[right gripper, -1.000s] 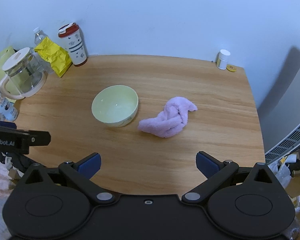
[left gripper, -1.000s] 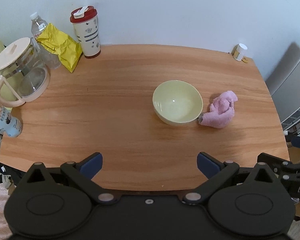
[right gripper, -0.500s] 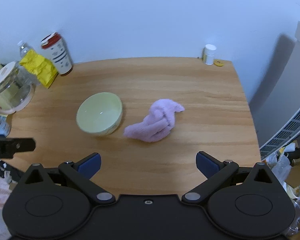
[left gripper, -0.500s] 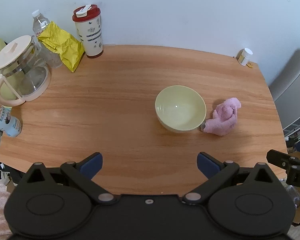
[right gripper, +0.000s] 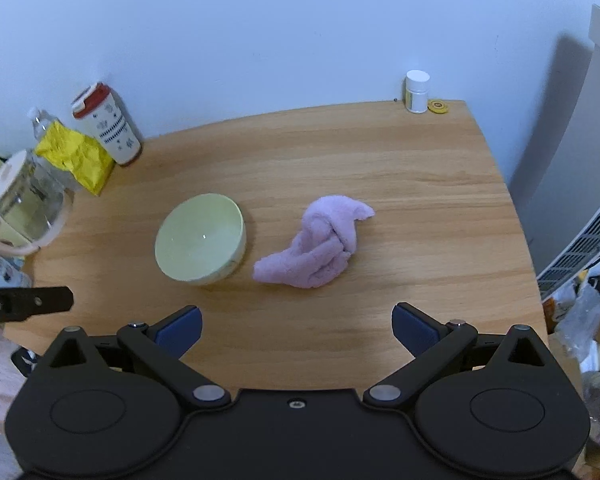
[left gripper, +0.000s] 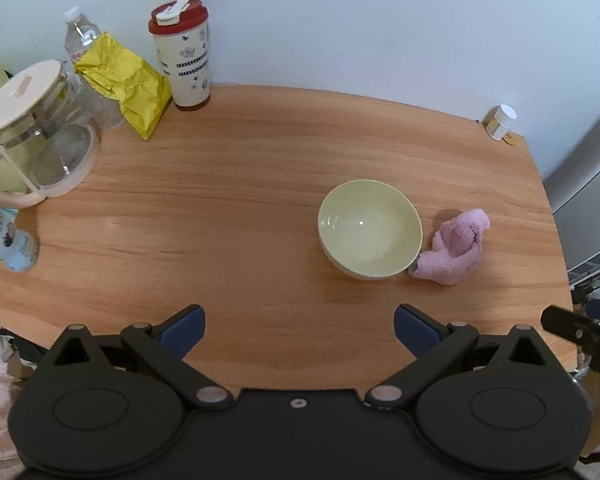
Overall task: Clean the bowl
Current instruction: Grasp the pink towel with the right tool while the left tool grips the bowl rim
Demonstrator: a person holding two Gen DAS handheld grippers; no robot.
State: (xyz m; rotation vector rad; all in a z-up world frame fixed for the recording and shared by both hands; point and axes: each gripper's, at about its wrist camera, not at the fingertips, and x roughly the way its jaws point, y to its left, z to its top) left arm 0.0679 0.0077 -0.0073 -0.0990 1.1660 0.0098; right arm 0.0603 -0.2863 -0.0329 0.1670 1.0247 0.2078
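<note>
Both my grippers wait, nothing started. Left gripper point(left gripper: 299, 326): jaws apart, empty; bowl point(left gripper: 370, 229) ahead, slightly right. Right gripper point(right gripper: 296, 325): jaws apart; pink cloth point(right gripper: 320, 249) dead ahead, bowl point(right gripper: 201, 238) beside it leftward. Next I judge: seize cloth, steady bowl.

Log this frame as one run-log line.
stage: pre-grasp | left tongs: open, empty | right tongs: open, empty | bowl: upright on table | pink cloth: beside bowl, untouched
</note>
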